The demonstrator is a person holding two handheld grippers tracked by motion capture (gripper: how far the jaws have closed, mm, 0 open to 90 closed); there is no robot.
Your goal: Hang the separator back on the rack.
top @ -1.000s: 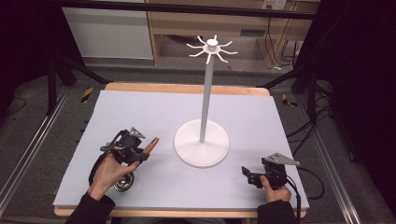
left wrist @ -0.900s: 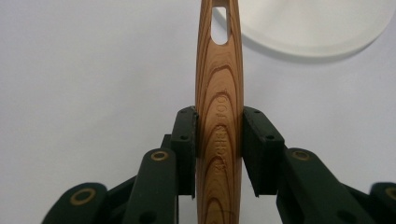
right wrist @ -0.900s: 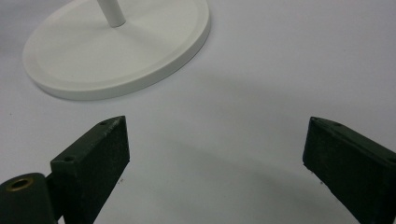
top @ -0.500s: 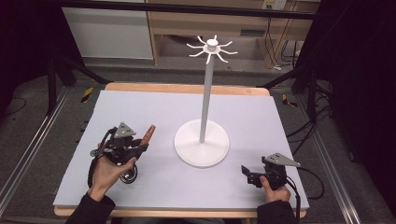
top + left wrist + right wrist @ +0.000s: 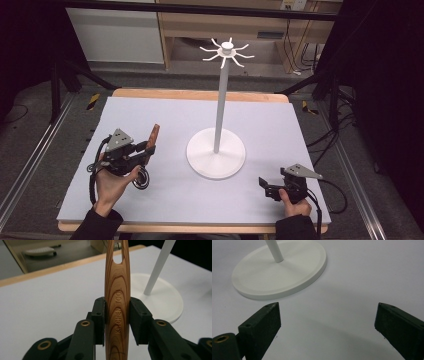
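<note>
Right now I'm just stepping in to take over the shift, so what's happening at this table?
A person works with a tool in each hand. The left tool is shut on a brown wooden kitchen utensil handle, raised off the pale grey table. The right tool rests open near the tall white hook stand. Nothing hangs on the stand's hooks.

This looks like a lab or recording studio rather than a home: a pale grey tabletop (image 5: 300, 130) with a wooden rim stands inside a frame of black metal rails (image 5: 200, 10), dark curtains hang at both sides, loose cables (image 5: 290, 45) trail across the grey floor (carpeted, it seems), and plain wooden shelving (image 5: 260, 27) stands behind.
</note>
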